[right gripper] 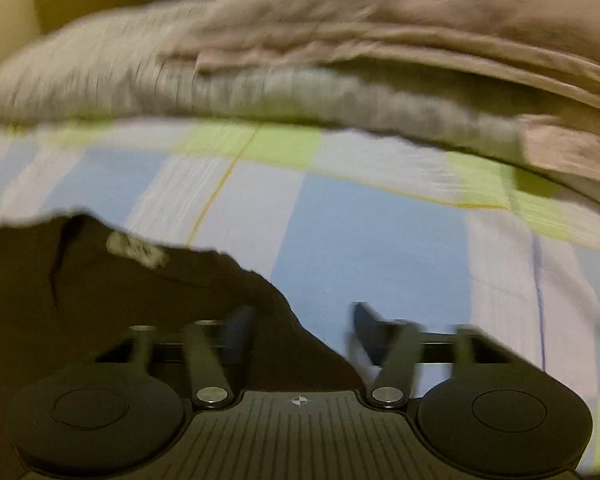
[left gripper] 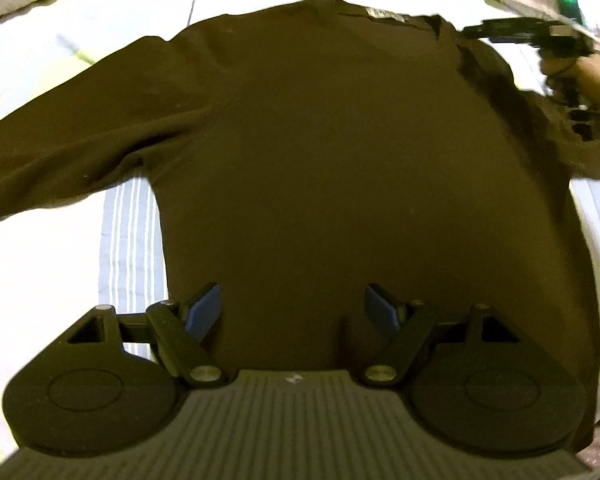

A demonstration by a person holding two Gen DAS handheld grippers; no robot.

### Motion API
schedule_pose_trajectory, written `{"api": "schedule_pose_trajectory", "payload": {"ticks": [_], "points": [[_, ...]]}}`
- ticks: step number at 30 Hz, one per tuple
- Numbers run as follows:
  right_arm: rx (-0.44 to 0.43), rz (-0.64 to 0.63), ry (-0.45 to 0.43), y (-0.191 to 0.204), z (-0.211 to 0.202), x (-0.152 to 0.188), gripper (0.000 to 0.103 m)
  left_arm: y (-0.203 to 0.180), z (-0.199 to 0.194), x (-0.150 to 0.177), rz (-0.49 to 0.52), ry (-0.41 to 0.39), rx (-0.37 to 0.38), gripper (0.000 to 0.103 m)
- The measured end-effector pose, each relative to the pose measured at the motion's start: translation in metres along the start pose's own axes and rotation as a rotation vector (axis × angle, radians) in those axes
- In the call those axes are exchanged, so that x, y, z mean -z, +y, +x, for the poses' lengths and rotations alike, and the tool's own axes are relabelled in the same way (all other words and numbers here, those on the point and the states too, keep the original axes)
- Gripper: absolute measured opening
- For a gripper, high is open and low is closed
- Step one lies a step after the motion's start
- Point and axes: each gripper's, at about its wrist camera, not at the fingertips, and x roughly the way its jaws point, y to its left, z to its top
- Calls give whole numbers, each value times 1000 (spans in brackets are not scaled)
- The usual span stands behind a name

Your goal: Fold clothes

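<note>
I see a dark brown sweater (left gripper: 320,152), plain all over, with a small whitish label (left gripper: 384,14) at its collar. Under the sweater, the bed sheet (right gripper: 364,232) is checked in pale blue, white and lime green, with thin yellow and blue lines, and white pinstripes beside the sweater's sleeve. Beyond the sweater's collar lies a beige-grey blanket (right gripper: 340,52). My left hand-held gripper (left gripper: 294,312) is black with blue pads (left gripper: 204,310); the right hand-held gripper (right gripper: 300,332) is black too.
</note>
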Motion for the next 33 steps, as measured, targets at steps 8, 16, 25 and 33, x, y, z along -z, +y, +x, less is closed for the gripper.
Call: {"api": "schedule_pose_trajectory", "payload": {"ticks": [8,16,25,33], "points": [[-77,130,140,40,-89,116,63,9,7,39,37,65,12,75],[37,142,245,101,-198,239,71,27,-22,150,155,145,55,75],[138,278,372,178,-303,303,71,101,-122,267,140,52,59,74],[171,446,364,241,-382,326,73,147,-204,321,81,-62,5,74]]}}
